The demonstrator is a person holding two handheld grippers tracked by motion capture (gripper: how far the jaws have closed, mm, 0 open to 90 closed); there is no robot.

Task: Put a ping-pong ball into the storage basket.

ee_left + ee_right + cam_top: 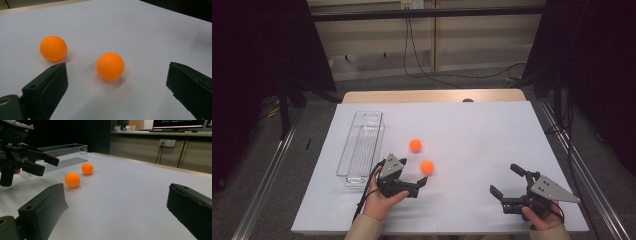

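Two orange balls lie on the white table sheet: the nearer ball (pixel 427 167) (pixel 110 66) (pixel 72 180) and the farther ball (pixel 415 145) (pixel 53 48) (pixel 87 168). My left gripper (pixel 414 171) is open and low over the sheet. The nearer ball sits just ahead of its jaws, untouched. My right gripper (pixel 507 180) (pixel 115 200) is open and empty at the front right, aimed toward the balls. The left gripper (pixel 48 166) also appears in the right gripper view, beside the nearer ball.
A long clear plastic container (pixel 362 145) (pixel 65 153) lies on the left part of the sheet, just left of the left hand. A wooden table edge (pixel 432 95) runs along the back. Cables trail on the floor beyond it.
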